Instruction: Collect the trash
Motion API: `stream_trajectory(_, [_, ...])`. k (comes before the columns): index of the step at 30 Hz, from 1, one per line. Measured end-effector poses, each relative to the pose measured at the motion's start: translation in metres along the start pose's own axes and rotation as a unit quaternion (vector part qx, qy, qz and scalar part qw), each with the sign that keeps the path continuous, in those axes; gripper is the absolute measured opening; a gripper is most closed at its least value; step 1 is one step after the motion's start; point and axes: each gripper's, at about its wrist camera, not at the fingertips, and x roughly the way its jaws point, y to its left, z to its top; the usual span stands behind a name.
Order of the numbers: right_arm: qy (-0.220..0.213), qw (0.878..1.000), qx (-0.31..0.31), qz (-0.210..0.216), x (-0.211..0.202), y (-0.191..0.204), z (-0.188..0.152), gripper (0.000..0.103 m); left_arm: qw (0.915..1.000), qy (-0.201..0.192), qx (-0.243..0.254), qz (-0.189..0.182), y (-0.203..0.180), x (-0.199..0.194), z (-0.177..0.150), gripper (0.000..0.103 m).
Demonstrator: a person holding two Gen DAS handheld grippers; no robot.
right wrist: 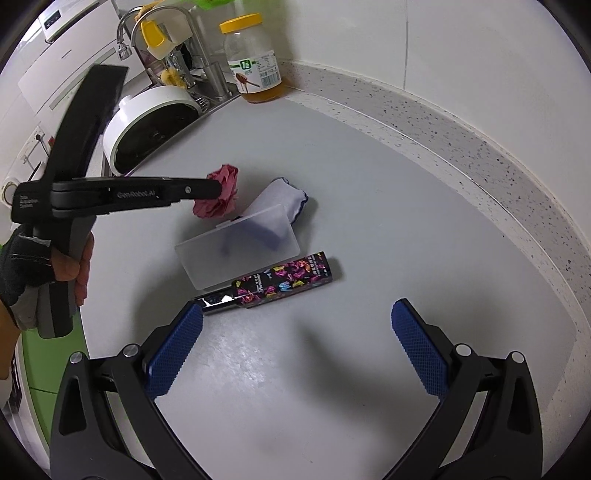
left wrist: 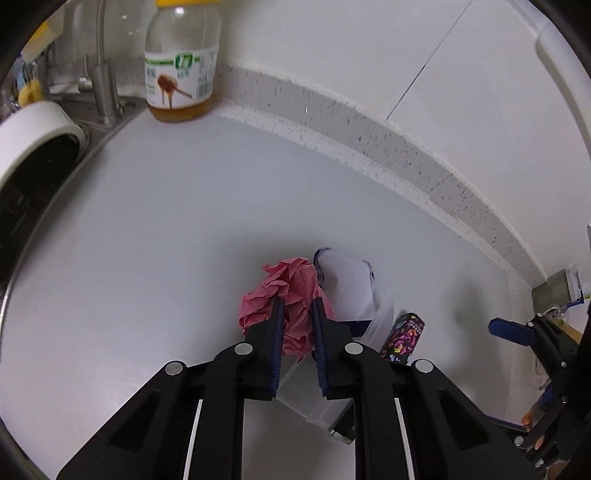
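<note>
My left gripper (left wrist: 297,306) is shut on a crumpled pink paper ball (left wrist: 291,291), held above the grey counter; the ball also shows in the right wrist view (right wrist: 219,194) at the left gripper's tip (right wrist: 218,190). On the counter lie a white cloth with a dark hem (right wrist: 284,197), a clear plastic lid (right wrist: 236,245) and a black wrapper with bright patterns (right wrist: 284,278). My right gripper (right wrist: 297,319) is open and empty, just in front of the wrapper. The right gripper shows in the left wrist view at the right edge (left wrist: 517,330).
A honey jar with a yellow lid (right wrist: 255,59) stands at the back by the speckled backsplash (right wrist: 443,136). A sink with a tap (right wrist: 127,27) and a white pot (right wrist: 147,122) lies at the left. A green surface (right wrist: 55,369) shows below the counter edge.
</note>
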Motion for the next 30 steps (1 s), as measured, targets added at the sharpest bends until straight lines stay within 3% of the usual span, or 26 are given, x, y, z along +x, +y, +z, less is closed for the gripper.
stream_trajectory(14, [0.004,0.998,-0.061,0.014,0.036,0.025,0.032,0.100,0.9983,-0.049,-0.024,0.021,0.019,-0.077,-0.021,0.015])
stream_trajectory(23, [0.038,0.993,-0.098,0.061,0.081,0.020,0.051,0.100,0.9971,-0.050,-0.048,0.030,0.036,-0.081,-0.035,0.015])
stream_trajectory(30, [0.046,0.987,-0.107,0.108,0.084,0.022,0.045,0.100,0.9967,-0.051,-0.053,0.033,0.034,-0.082,-0.035,0.015])
